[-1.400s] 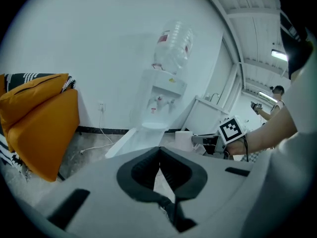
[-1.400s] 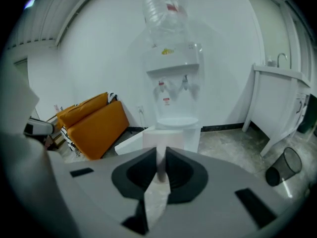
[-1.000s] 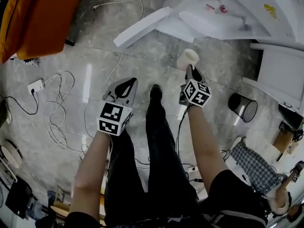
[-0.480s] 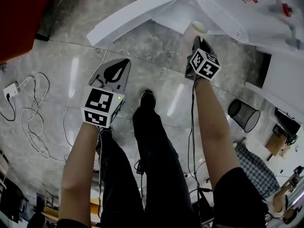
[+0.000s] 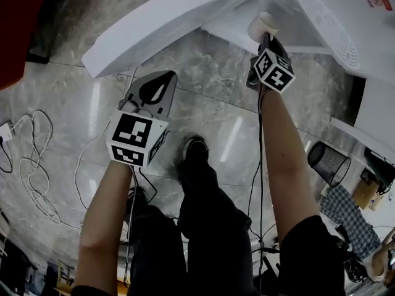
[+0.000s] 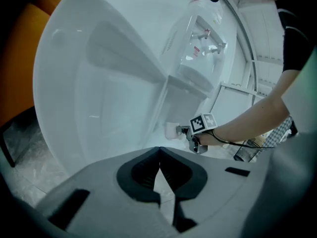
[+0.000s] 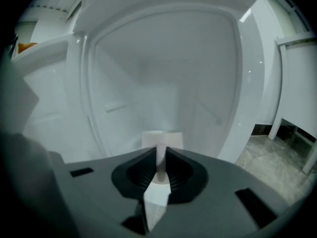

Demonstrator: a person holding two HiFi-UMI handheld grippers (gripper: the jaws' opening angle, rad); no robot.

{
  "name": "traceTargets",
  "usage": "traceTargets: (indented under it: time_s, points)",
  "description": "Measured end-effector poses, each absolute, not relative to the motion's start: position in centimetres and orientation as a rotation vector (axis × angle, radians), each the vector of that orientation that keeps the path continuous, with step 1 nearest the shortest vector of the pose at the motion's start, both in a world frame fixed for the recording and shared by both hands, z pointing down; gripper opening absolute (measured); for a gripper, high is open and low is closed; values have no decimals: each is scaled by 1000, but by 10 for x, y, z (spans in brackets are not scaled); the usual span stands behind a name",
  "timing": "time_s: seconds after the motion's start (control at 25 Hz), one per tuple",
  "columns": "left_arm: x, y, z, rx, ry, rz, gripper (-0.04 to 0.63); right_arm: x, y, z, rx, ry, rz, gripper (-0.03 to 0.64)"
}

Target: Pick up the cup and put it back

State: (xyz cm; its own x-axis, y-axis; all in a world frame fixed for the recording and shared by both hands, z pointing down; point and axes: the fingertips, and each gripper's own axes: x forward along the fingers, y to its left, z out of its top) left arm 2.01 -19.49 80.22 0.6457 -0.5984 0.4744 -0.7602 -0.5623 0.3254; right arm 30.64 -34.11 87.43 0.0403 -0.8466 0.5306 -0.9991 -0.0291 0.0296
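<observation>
Fingers [image 7: 144, 167] of my right gripper [image 7: 159, 155] pinch the wall of the white cup [image 7: 171, 139], held upright near the white bench [image 5: 173, 23], my left gripper [image 6: 159, 157] closed on nothing; I judge the put-back step under way, next requiring a level set-down before release.

I see two grey wedge-shaped shells: the left gripper [image 5: 163, 76] centre-left and the right gripper [image 5: 266, 37] upper right, each with a white cube of black square markers. Their fingers [image 6: 141, 170] are black and ribbed. A thin black cable [image 5: 260, 165] runs along the right arm. I also see dark trousers [image 5: 203, 227], a dark shoe [image 5: 196, 147] and a black short sleeve [image 5: 308, 251] at lower right.
</observation>
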Motion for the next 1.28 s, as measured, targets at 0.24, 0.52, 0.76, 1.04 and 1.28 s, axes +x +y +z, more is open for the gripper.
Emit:
traceTargets:
  time_s: [0.24,0.52,0.76,1.04,1.28]
  points:
    - [22,-211,835,2385,-1036,423,9,317,-363,886,2055,-1905,445,46]
    - [32,-210,839,2454,-998,375,9,320,-369,897,2056,-1904,438,52]
    - [16,-196,827,2465,-996,400,9,310,-349,900,1946,-1861,475,255]
    - [-23,-158,767,2332,-1054,404,9,287,-275,845,1922,-1801,557,271]
    - [-38,-128,662,2333,-1038,430,9,260,-216,760,1928,-1773,651,253]
